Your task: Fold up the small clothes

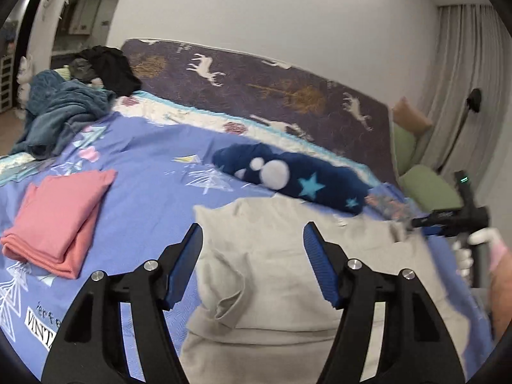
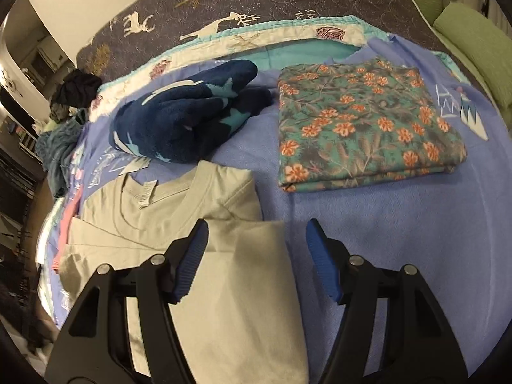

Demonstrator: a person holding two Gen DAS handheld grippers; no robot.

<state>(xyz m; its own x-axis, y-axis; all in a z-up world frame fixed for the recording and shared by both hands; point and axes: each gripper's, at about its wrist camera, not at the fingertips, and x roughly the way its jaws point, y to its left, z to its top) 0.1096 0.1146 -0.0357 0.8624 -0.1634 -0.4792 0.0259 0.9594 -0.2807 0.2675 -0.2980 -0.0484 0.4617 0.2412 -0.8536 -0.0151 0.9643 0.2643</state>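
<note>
Above the beige T-shirt (image 1: pixel 275 265), the left tongs (image 1: pixel 252 243) stand wide open with nothing between their blue pads. The right tongs (image 2: pixel 256 240) hang open too, over the shirt's folded right edge (image 2: pixel 224 288), gripping nothing. The shirt lies partly folded on the blue bedspread (image 2: pixel 368 240), collar away from the tongs. Just beyond the collar sits a crumpled navy star-print fleece (image 2: pixel 185 121). To the shirt's right lies a folded floral cloth (image 2: pixel 361 121); to its left, a folded pink garment (image 1: pixel 60 217). Further left is a heaped teal blanket (image 1: pixel 60 112).
</note>
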